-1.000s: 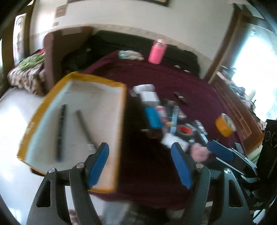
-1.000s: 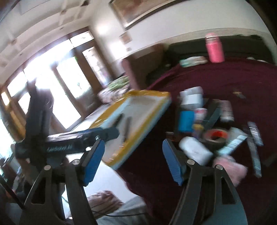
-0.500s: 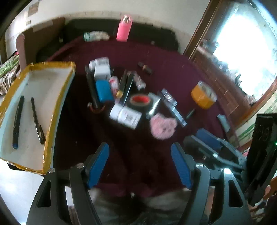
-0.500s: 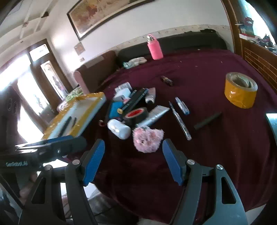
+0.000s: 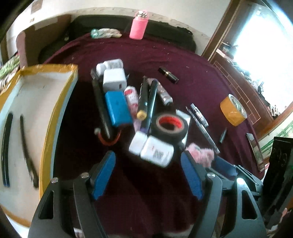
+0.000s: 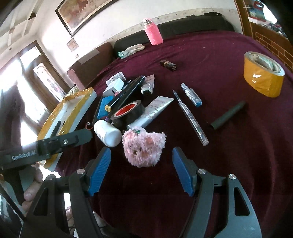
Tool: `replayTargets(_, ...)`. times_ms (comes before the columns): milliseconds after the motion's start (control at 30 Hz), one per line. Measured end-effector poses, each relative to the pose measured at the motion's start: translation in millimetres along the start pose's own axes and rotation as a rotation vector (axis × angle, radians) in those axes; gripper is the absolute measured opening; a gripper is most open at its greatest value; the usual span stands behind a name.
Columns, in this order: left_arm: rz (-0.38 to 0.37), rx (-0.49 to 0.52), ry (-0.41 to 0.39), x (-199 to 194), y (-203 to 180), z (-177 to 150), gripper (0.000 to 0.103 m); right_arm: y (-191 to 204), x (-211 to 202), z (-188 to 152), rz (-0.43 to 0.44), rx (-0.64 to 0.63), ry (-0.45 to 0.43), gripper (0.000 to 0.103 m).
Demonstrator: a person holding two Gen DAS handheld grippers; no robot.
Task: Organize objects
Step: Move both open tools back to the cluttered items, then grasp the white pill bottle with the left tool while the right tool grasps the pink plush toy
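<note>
"GenRobot.AI" is showing on the left claw (image 6: 55,144). Both claws, the right claw (image 6: 141,170) too, are gaping empty, having closed in on the pile since a moment ago. Two pens (image 5: 25,146) are lying in the tray (image 5: 60,102) at the bed's left edge; the pink plush (image 6: 143,147) is sitting between the right claw's fingers.

Home living room, framed painting (image 6: 80,12) on wall, sofa (image 6: 183,25) behind maroon-clothed table (image 6: 228,60), wooden-framed glass doors (image 6: 42,76)
</note>
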State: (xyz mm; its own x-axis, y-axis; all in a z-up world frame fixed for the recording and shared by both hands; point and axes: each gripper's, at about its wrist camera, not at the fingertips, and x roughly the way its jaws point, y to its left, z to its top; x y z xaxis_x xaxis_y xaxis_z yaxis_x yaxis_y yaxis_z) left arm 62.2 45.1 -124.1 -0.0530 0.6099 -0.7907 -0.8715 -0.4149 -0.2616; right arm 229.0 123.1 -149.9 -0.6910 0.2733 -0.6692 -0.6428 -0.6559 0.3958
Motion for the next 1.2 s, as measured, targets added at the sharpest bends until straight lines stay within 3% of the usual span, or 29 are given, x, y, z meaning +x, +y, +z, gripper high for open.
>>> replayTargets(200,-0.067,0.060,0.002,24,2,19,0.068,-1,7,-1,0.025,-0.015,0.006,0.069)
replayTargets(433,-0.042,0.134,0.009,34,4,15,0.068,7,12,-5,0.021,-0.096,0.027,0.069)
replayTargets(767,-0.023,0.292,0.007,43,-14,5,0.068,4,17,0,0.013,-0.101,0.033,0.069)
replayTargets(900,-0.044,0.264,0.017,44,-7,6,0.068,3,18,2,0.012,-0.091,0.034,0.069)
replayTargets(967,-0.069,0.225,0.012,42,-2,7,0.056,4,19,3,0.006,-0.096,0.035,0.069)
replayTargets(1033,-0.084,0.182,0.020,42,4,8,0.055,4,19,4,0.000,-0.092,0.034,0.069)
replayTargets(1133,-0.080,0.167,0.008,40,5,5,0.054,4,21,7,-0.022,-0.087,0.034,0.057)
replayTargets(1200,-0.069,0.172,-0.010,35,1,2,0.054,3,23,9,-0.038,-0.079,0.036,0.036)
